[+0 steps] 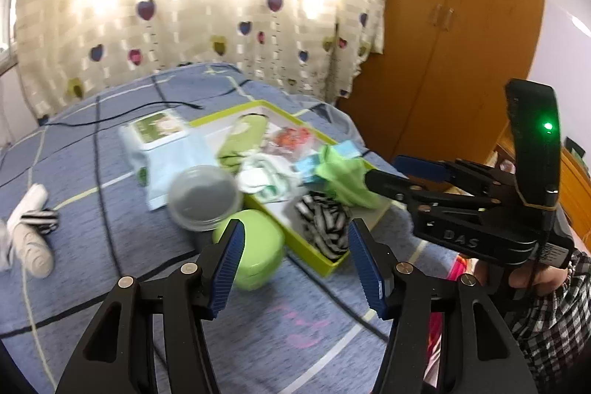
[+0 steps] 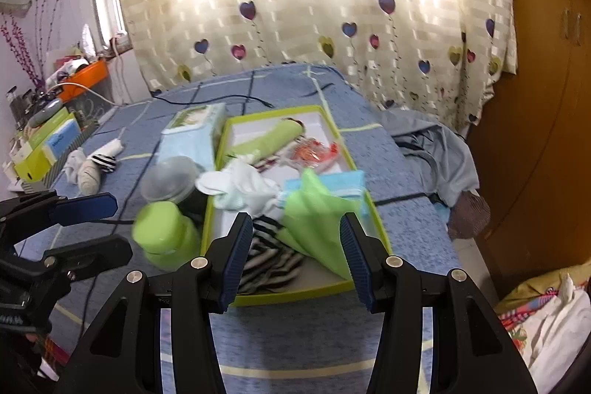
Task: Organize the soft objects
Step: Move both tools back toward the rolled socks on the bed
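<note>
Lime-green cardboard forms the shallow box [image 2: 295, 298] that serves as the reference point on the blue checked bedspread [image 2: 314, 338]. Inside the box, a black-and-white striped cloth [image 2: 271, 261] lies at the near end, a light green cloth [image 2: 317, 220] is draped over the near-right part, white socks [image 2: 240, 187] sit toward the left wall, and a rolled green item [image 2: 269, 141] lies at the far end. An orange-patterned packet [image 2: 314, 150] is beside that roll; blur prevents identifying it further.

Just left of the box stand a green round container [image 1: 255, 250] and a clear plastic lid or bowl [image 1: 203, 198]. Farther left of the box, well apart, lie a white sock [image 1: 31, 239] and a striped one [image 1: 40, 218].

The left gripper [image 1: 295, 264] hovers before the near-left corner of the box, its jaws spread wide and holding nothing. The right gripper [image 2: 295, 259] hangs over the near end of the box, jaws likewise spread, with the green cloth visible between them but ungripped.
</note>
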`<state>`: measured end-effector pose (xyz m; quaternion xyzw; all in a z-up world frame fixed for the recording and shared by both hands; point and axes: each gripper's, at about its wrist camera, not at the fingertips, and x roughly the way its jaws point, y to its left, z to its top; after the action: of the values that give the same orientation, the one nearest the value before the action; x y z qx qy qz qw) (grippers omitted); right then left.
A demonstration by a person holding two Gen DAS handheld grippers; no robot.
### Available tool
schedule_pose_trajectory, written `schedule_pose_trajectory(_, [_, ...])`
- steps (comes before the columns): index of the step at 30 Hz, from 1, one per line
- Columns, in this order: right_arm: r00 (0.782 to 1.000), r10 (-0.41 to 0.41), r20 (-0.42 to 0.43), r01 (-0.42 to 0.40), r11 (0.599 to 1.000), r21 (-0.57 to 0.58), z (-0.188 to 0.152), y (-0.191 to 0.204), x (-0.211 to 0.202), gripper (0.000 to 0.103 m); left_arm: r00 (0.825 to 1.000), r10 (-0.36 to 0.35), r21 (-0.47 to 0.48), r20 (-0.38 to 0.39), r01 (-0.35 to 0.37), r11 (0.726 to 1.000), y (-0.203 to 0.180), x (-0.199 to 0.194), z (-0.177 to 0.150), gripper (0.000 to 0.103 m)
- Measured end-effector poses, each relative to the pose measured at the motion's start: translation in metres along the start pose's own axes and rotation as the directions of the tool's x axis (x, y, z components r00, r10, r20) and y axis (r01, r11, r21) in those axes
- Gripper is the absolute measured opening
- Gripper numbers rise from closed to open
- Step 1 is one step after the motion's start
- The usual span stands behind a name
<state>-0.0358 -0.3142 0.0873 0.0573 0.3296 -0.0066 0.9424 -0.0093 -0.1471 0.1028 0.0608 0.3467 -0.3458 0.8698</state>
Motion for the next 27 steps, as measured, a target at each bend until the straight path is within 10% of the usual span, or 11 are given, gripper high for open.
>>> schedule_pose_trajectory(27, [0.985,0.175,0.013,-0.171,0.974,-0.146,0.021,0.117,0.018,0.051,0.967,0.253,-0.186,0.029,-0.243,0.952,0.106,-0.065,-0.043,0.058])
